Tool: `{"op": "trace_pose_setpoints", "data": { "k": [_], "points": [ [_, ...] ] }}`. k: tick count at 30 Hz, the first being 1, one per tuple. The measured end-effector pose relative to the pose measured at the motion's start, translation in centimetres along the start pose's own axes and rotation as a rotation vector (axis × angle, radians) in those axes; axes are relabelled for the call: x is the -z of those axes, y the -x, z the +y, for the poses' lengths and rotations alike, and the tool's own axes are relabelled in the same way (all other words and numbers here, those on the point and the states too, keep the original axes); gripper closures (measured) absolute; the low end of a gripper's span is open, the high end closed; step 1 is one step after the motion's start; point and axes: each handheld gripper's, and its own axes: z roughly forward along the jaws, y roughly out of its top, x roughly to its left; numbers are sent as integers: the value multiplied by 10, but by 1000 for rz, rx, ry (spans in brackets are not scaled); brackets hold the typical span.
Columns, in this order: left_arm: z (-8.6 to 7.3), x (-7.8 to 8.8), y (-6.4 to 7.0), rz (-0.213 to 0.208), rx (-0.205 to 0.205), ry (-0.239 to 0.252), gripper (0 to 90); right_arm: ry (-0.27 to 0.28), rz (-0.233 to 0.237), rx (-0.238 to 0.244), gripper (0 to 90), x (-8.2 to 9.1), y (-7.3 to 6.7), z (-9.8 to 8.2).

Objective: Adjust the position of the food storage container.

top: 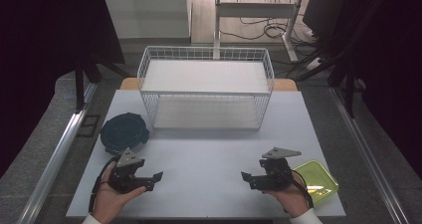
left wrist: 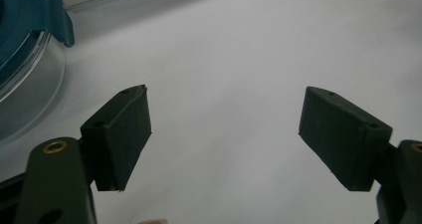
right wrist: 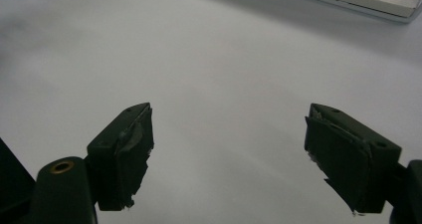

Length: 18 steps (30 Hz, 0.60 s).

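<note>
White wire basket [top: 206, 87] and green tray [top: 318, 176] appear from above. Up close, left gripper [left wrist: 224, 134] shows a clear-rimmed blue lid [left wrist: 22, 40]. Both it and the right gripper [right wrist: 226, 152] gape, empty.

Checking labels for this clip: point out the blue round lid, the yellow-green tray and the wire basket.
blue round lid [top: 124, 132], high view, top face.
yellow-green tray [top: 318, 176], high view, inner floor.
wire basket [top: 206, 48], high view, far rim.

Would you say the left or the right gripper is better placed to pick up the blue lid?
Left. The left gripper is open and empty just below the blue lid on the table's left side; the right gripper sits across the table by the green tray.
</note>
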Motion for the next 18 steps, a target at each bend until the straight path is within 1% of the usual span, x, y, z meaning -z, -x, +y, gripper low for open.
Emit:
{"op": "trace_pose_setpoints", "data": {
  "k": [3,6,8,10,13,14,15,18],
  "points": [
    [0,0,0,-3,4,-3,201,-1,-6,5,192,-1,0,1],
    [-1,0,0,-6,15,-7,205,-7,5,5,192,-2,-2,-1],
    [0,-1,0,-6,8,-6,206,-9,5,8,193,-1,-2,-2],
    [-1,-2,2,-8,-11,-13,209,-11,7,13,193,-1,-4,0],
    [-1,-1,4,-12,-12,-16,213,-3,7,20,193,2,-8,1],
    [2,-1,6,-21,-13,-7,221,2,10,16,193,6,-10,-2],
    [2,-1,6,-21,-13,-7,225,2,10,16,193,6,-10,-2],
    [7,-2,9,-29,-30,-7,231,0,6,6,194,8,-8,-4]
  ]
}}
